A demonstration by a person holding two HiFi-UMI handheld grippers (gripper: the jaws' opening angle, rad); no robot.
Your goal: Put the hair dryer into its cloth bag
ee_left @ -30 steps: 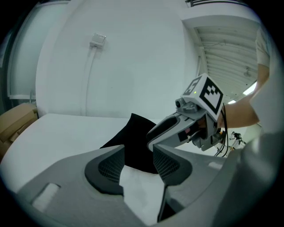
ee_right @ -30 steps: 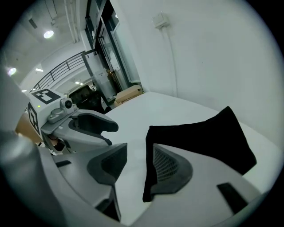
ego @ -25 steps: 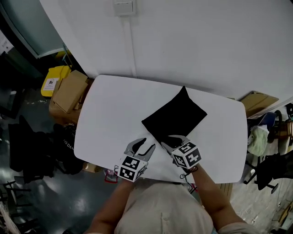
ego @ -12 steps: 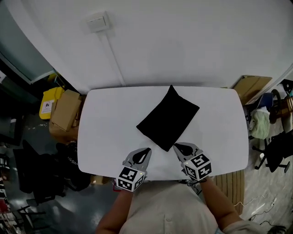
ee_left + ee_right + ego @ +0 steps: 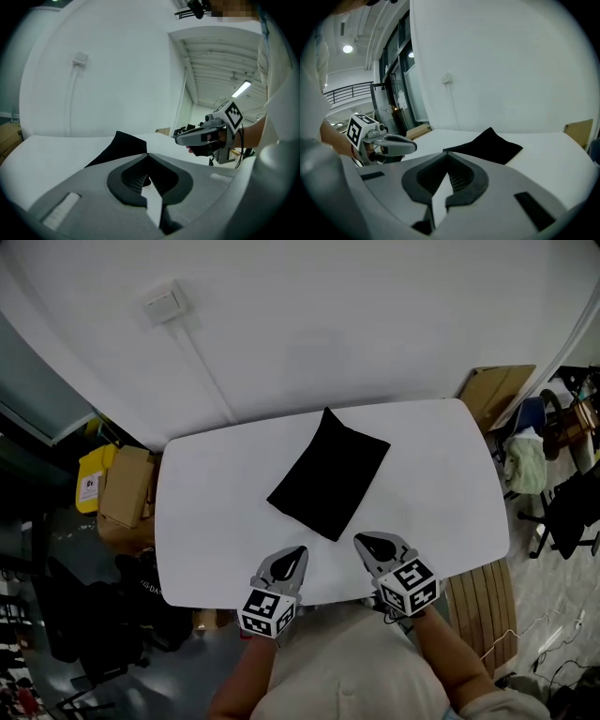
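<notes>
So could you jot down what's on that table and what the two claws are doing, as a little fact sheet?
Surface: white table against a white wall
On it: one black cloth bag, lying near the middle, corner-on to the person
Hair dryer: none visible outside the bag; whether it is inside cannot be told
Left claw: shut, empty, over the near edge, apart from the bag
Right claw: shut, empty, just short of the bag's near corner
Beside the table: cardboard boxes on the floor
</notes>
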